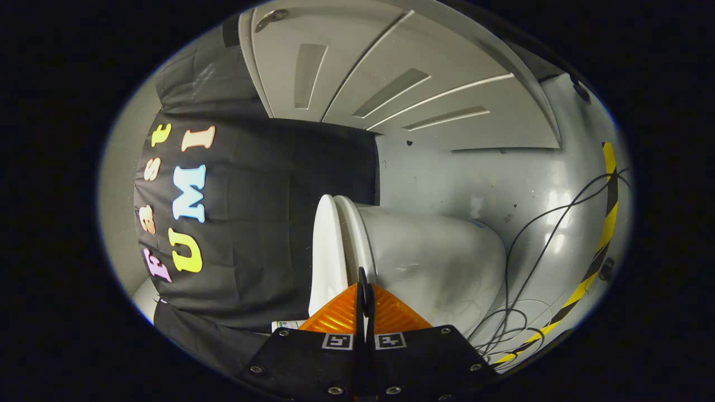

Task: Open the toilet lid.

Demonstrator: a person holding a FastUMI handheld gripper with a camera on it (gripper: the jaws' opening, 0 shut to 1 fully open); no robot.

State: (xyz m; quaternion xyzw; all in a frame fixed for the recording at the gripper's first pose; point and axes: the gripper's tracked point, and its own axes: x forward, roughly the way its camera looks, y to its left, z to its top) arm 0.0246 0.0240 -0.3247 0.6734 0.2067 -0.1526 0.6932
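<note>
- Black cables (519, 268) trail loosely over the glossy grey floor (447, 178).
- Yellow-and-black tape (606, 234) runs along that floor.
- A white panelled door (391, 72) stands beyond.

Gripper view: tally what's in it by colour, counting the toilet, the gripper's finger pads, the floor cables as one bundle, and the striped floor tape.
White: 1, the toilet, lid still down.
Orange: 2, the gripper finger pads, closed together at the lid's edge with nothing between them.
Black: 1, the cables.
Yellow and black: 1, the tape.
Total: 5
</note>
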